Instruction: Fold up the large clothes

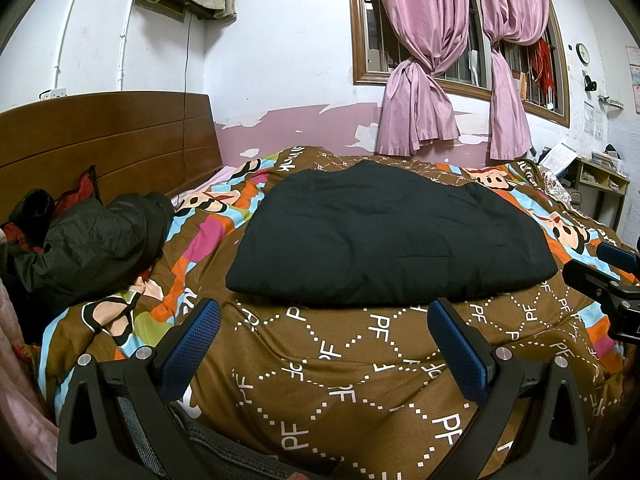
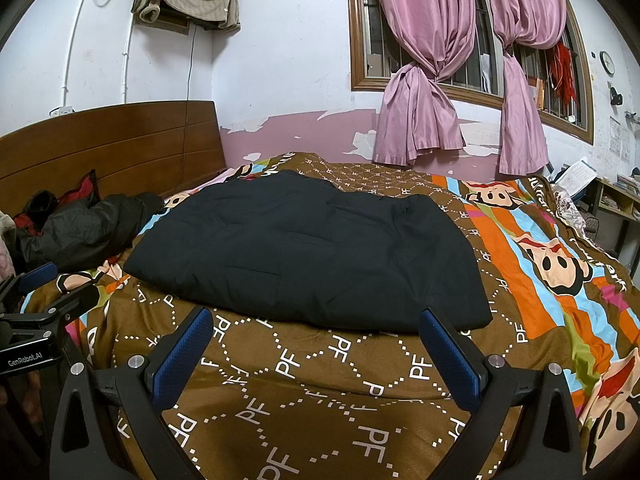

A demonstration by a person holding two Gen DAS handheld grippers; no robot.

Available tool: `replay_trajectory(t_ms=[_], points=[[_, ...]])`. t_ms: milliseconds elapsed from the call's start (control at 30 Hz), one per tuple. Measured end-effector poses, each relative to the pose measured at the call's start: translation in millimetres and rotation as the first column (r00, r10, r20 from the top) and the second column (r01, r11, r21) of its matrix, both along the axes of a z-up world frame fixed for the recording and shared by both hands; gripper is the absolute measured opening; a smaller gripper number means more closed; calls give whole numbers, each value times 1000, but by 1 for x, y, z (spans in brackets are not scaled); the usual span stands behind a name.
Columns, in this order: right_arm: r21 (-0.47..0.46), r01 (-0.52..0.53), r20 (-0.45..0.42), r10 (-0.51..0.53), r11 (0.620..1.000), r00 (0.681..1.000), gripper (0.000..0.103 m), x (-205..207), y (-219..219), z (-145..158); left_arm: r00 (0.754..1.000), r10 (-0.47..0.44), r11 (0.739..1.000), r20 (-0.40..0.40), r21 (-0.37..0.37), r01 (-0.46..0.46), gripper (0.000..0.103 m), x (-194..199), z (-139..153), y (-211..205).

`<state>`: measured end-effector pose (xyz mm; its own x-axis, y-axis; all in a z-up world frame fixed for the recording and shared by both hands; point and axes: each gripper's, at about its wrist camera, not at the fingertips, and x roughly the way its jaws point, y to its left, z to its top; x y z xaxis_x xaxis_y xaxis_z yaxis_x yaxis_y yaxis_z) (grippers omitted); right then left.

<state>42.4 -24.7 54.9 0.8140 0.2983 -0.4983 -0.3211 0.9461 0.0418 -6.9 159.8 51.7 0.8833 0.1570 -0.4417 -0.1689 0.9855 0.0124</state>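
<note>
1. A black garment (image 1: 384,236) is lying folded into a flat bundle on the quilt (image 1: 360,360) covering the bed, well apart from a dark jacket (image 1: 92,244) heaped near the headboard (image 1: 108,140).
2. The left gripper (image 1: 324,344) is hovering just short of the bundle's near edge, jaws spread wide and holding nothing.
3. The right gripper (image 2: 316,354) is hovering likewise, jaws wide apart and empty.

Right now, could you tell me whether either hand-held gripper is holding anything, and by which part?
Nothing is held. The left hand-held gripper and right hand-held gripper both stand open, short of the folded black padded garment on the patterned brown bedspread.
</note>
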Motion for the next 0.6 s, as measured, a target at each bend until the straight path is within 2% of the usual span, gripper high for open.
replay_trajectory(t_ms=[600], points=[[0,0,-2,0,1000,1000,103,0,0,0,1000,1,1000,0,1,-1,101,0,-1,1]])
